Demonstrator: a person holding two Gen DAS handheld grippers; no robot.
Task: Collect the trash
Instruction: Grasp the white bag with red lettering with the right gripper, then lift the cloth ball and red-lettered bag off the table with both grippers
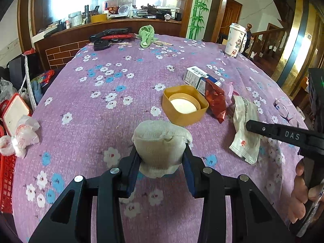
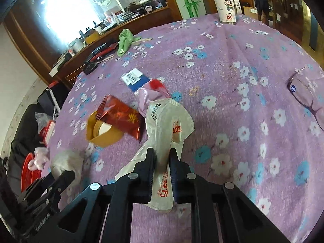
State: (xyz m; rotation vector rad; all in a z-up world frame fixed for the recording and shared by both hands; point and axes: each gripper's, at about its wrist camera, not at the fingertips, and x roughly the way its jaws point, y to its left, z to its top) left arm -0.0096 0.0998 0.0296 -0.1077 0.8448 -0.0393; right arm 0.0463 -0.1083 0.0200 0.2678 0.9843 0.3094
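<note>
Clamped between your left gripper's [image 1: 162,158] fingers, the cream knitted sock [image 1: 161,147] sits lifted for carrying, while your right gripper [image 2: 162,156] pinches the white printed wrapper [image 2: 166,125] off the floral tablecloth [image 2: 232,81], leaving the red foil packet [image 2: 119,117] to collect.

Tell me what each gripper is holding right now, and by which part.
The left gripper is shut on the beige knit sock, across its bunched middle. The right gripper is shut on the white plastic wrapper, pinching its narrow lower half.
</note>
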